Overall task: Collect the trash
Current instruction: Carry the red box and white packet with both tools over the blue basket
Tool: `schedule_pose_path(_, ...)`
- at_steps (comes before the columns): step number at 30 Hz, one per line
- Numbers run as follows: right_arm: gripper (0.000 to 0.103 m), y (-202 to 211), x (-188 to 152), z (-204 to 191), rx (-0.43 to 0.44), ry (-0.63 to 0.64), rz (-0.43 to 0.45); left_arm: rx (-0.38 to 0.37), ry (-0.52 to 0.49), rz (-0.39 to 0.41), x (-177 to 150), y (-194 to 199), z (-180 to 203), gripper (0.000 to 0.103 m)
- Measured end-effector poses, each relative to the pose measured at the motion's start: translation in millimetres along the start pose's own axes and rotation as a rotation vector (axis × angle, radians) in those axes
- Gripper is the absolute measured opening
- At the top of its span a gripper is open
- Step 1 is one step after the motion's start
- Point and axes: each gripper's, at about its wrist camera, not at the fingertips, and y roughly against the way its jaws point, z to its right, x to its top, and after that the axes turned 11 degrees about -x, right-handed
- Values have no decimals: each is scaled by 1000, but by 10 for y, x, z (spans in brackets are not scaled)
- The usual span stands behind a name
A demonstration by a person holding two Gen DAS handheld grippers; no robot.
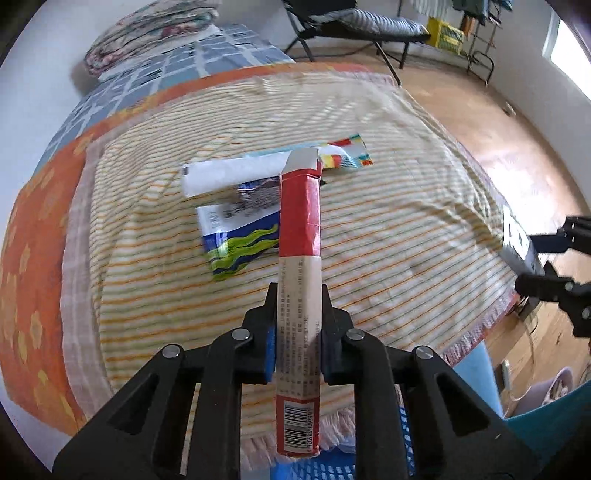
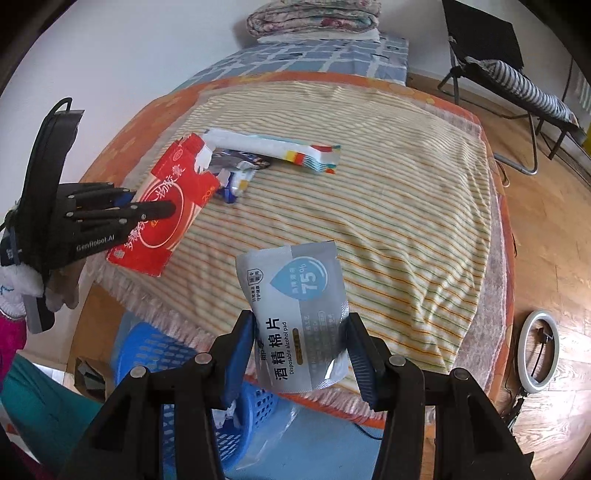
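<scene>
My left gripper is shut on a flattened red and beige carton, held edge-up above the near edge of the bed; it shows broadside in the right wrist view. My right gripper is shut on a silver alcohol pad pouch, held over the bed's near edge. On the striped blanket lie a white wrapper with coloured end, a blue-green wavy wrapper and a crumpled foil wrapper. A blue perforated basket stands on the floor below the grippers.
An orange bedspread lies under the blanket. A folded quilt is at the head of the bed. A folding chair and a ring light are on the wooden floor to the right.
</scene>
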Motion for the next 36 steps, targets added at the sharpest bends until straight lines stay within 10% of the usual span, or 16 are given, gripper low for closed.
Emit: schedule_pose_path(36, 52, 247, -851, -1072, 98, 10, -17, -127, 53, -33, -1584, 831, 388, 16)
